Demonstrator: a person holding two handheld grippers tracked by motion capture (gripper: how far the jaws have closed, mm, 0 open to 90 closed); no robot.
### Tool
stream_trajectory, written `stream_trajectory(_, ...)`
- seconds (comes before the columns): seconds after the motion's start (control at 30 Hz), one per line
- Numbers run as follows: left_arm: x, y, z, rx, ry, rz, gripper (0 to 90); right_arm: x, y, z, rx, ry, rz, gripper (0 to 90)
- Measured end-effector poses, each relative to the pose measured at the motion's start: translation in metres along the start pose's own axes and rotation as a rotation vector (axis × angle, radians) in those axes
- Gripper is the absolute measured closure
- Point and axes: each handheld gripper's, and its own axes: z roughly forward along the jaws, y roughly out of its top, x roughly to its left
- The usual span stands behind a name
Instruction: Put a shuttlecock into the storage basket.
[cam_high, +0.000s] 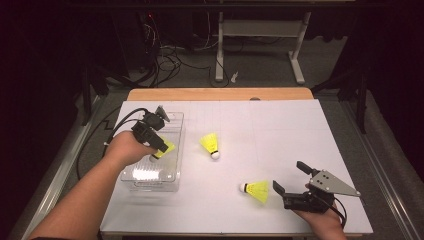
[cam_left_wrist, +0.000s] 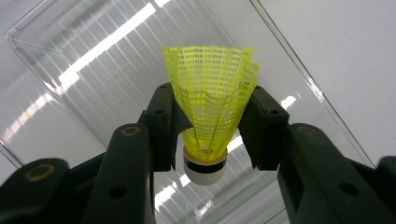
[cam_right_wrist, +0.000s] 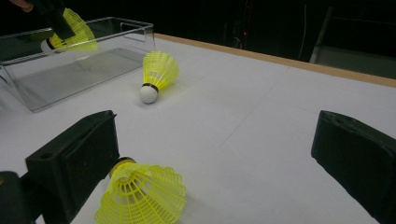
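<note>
Clamping left gripper (cam_left_wrist: 206, 128) around shuttlecock (cam_left_wrist: 209, 100), cork down, axis upright; right gripper (cam_right_wrist: 229, 163) spread.

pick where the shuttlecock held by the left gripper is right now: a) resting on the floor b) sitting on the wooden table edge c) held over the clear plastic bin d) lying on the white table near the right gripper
c: the left gripper is shut on the shuttlecock, with the clear plastic bin below it; the high view shows the same spot over the bin.
</note>
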Motion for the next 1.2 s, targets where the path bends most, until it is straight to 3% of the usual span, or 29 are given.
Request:
stream_trajectory(0.27,-0.004,0.001,-0.003,-0.005,-0.004,0.013,59.8,0.001,0.001,-0.001,-0.009,-0.003,0.002,1.2)
stream_trajectory(0.8,-0.004,0.012,0.014,0.025,-0.021,0.016,59.2,0.000,0.000,0.000,-0.012,-0.001,0.006,1.2)
stream_trajectory(0.93,0.002,0.011,0.018,0.016,-0.041,-0.006,59.5,0.000,0.000,0.000,-0.010,0.000,0.005,1.2)
stream_trajectory(1.2,0.005,0.012,0.026,0.017,-0.061,0.000,59.4,0.000,0.000,0.000,-0.003,0.001,0.005,1.1)
